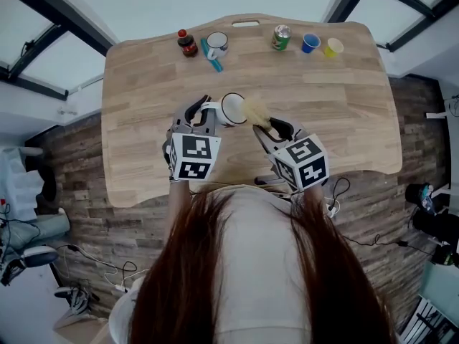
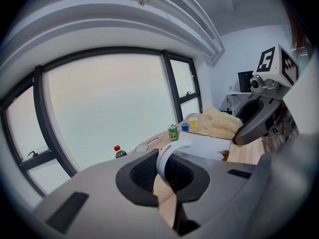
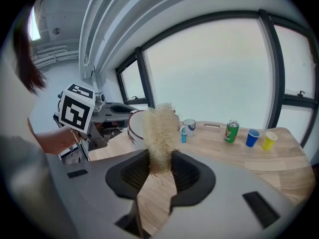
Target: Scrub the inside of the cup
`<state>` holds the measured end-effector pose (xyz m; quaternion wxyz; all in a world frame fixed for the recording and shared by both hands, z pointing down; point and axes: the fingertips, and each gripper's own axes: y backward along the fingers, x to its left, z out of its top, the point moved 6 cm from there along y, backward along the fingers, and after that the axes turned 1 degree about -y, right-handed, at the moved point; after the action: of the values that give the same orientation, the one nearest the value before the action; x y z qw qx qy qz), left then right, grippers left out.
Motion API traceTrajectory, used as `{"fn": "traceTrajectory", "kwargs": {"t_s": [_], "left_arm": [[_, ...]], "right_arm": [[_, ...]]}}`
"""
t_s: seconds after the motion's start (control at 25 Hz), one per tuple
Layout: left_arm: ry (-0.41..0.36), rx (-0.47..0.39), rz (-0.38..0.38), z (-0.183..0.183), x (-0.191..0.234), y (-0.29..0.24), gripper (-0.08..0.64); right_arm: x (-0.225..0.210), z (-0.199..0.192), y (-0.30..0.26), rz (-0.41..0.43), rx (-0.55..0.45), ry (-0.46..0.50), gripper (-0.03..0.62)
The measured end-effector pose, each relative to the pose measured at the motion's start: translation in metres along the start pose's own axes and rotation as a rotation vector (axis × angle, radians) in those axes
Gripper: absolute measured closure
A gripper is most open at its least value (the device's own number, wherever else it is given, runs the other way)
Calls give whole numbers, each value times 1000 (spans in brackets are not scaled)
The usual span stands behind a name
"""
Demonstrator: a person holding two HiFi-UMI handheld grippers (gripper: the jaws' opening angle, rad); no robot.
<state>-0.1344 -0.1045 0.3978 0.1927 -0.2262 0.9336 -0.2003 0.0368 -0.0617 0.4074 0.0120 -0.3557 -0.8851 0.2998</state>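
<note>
A white cup (image 1: 233, 110) with a dark rim is held above the table, tilted so its mouth faces the right gripper. My left gripper (image 1: 208, 110) is shut on the cup's handle (image 2: 167, 157). My right gripper (image 1: 267, 126) is shut on a pale, fibrous scrubber (image 1: 254, 111). The scrubber's free end sits at the right side of the cup's rim. In the right gripper view the scrubber (image 3: 160, 131) stands up from the jaws in front of the cup (image 3: 135, 126). In the left gripper view the scrubber (image 2: 219, 121) lies just over the cup's wall (image 2: 207, 146).
Along the far edge of the wooden table (image 1: 143, 99) stand a dark bottle with a red cap (image 1: 188, 43), a white mug (image 1: 217, 44) with a blue tool beside it, a green can (image 1: 281, 37), a blue cup (image 1: 310, 43) and a yellow cup (image 1: 333, 47).
</note>
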Motion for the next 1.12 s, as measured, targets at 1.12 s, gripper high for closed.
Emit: {"fn": "traceTrajectory", "kwargs": {"t_s": [1.12], "left_arm": [[-297,43,-12,14,-17,-6,537]], "right_arm": [[12,3,-10,-80,284,588,465]]}}
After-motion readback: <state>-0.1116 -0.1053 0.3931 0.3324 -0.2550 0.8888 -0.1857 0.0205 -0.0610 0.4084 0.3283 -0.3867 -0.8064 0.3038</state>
